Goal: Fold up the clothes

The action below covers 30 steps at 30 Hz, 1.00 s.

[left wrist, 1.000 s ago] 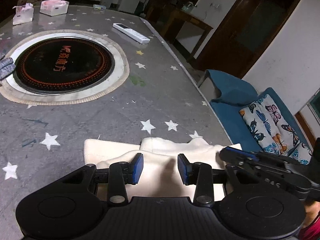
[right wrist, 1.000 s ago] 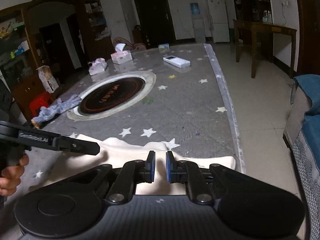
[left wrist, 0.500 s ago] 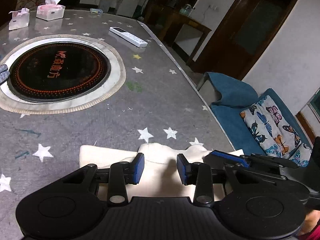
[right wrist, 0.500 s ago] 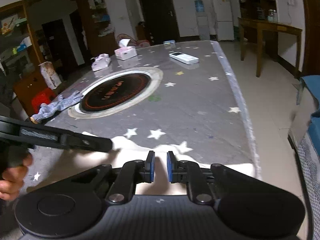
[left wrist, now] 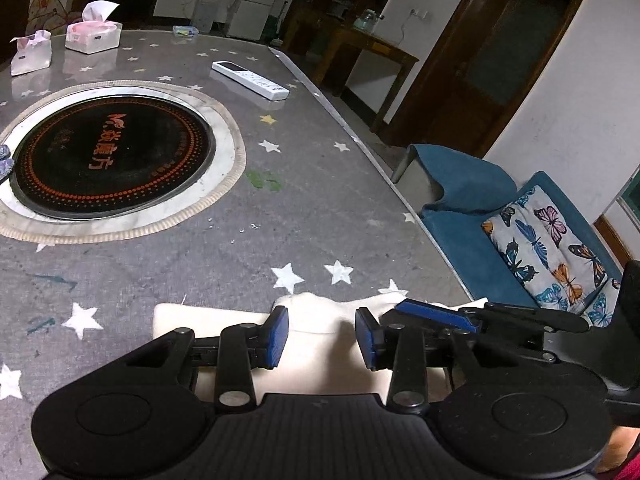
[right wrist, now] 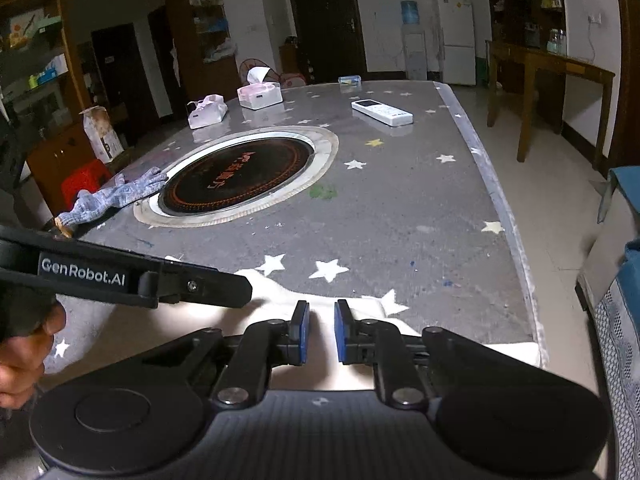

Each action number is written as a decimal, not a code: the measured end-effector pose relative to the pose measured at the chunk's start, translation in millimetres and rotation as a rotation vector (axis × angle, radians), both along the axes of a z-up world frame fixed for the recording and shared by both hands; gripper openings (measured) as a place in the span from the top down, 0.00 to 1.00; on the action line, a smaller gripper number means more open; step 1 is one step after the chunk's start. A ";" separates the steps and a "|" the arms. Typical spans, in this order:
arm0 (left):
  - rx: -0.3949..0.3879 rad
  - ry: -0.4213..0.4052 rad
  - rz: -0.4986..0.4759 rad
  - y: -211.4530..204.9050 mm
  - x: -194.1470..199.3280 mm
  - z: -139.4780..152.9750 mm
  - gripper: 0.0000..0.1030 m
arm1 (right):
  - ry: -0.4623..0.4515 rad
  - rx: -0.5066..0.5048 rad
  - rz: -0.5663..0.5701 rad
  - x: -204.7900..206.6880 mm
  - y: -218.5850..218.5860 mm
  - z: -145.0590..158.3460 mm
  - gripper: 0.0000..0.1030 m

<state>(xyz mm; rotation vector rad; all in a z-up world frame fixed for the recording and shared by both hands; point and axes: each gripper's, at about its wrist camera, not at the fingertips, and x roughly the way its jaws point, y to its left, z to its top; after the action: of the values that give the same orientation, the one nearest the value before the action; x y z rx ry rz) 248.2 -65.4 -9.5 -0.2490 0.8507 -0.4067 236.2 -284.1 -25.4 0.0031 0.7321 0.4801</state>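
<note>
A cream garment lies flat at the near edge of the grey star-patterned table; in the right wrist view the garment stretches to the table's right edge. My left gripper hovers over its middle, open, with nothing between the fingers. My right gripper hangs over the same garment with its blue pads a narrow gap apart and nothing visibly pinched. The right gripper's finger also shows in the left wrist view, just right of my left one. Both gripper bodies hide the garment's near part.
A round black hotplate is set into the table's middle. A white remote, two tissue packs and a grey-blue glove lie further off. A blue sofa with a butterfly cushion stands right of the table. A hand holds the left gripper.
Both cameras have drawn back and tilted slightly, so the table sits lower in view. The garment has stayed put on the table. Finger gaps look unchanged.
</note>
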 end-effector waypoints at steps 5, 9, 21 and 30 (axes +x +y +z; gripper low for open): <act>0.020 -0.007 0.004 -1.2 -8.9 5.1 0.59 | -0.002 0.009 -0.005 -7.8 -1.7 7.4 0.83; 0.050 -0.023 -0.006 -1.1 -25.4 10.0 0.58 | 0.003 0.011 0.000 -25.2 -2.7 12.9 0.78; 0.065 -0.107 -0.085 9.8 -111.7 19.7 0.59 | -0.017 -0.010 0.098 -107.4 -5.5 26.9 0.72; 0.127 -0.097 -0.090 7.1 -125.2 -1.5 0.60 | -0.059 -0.113 0.106 -131.2 5.9 9.1 0.71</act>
<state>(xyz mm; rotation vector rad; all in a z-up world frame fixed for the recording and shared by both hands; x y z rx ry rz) 123.0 -58.2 -11.0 -0.0730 0.7904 -0.4435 105.1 -278.1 -16.3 -0.1556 0.7025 0.5370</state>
